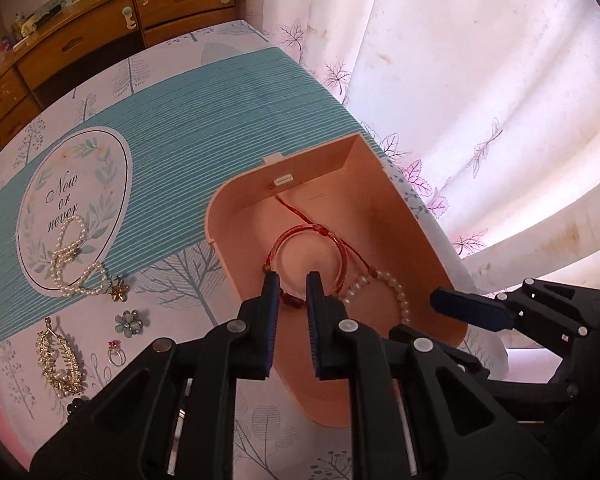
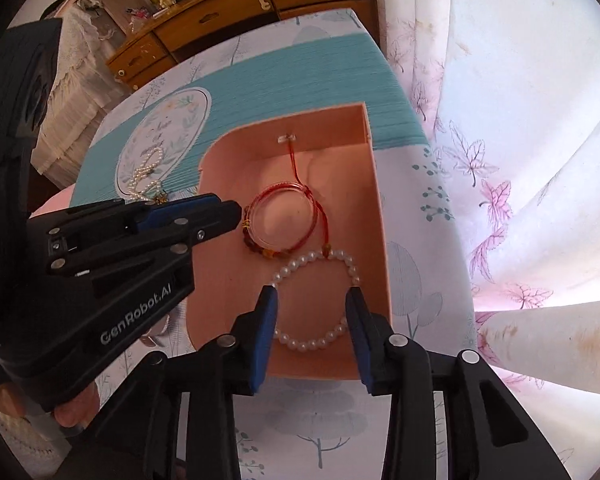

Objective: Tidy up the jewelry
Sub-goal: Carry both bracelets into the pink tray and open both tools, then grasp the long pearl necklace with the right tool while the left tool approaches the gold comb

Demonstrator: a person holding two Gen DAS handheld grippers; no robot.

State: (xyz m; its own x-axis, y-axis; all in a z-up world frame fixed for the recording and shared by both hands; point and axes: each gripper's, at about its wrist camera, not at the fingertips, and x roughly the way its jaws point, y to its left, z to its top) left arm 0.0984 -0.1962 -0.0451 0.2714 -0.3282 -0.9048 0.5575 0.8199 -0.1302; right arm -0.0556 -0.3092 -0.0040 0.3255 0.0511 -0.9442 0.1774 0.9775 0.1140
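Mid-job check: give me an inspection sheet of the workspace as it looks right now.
Surface: table under tree-print cloth, teal mat on it.
Job's things: pink box holds red string bracelet and pearl bracelet; pearl strand, flower pieces, ring, gold piece outside.
Clutter: nothing seen.
Grippers: left gripper slightly open over red bracelet; right gripper open astride pearl bracelet.
Cables: nothing seen.
Surroundings: curtain, wooden drawers.

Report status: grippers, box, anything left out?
Left hand-held gripper open over red bracelet; right open over pearl bracelet. Both in pink box. Pearl strand outside.
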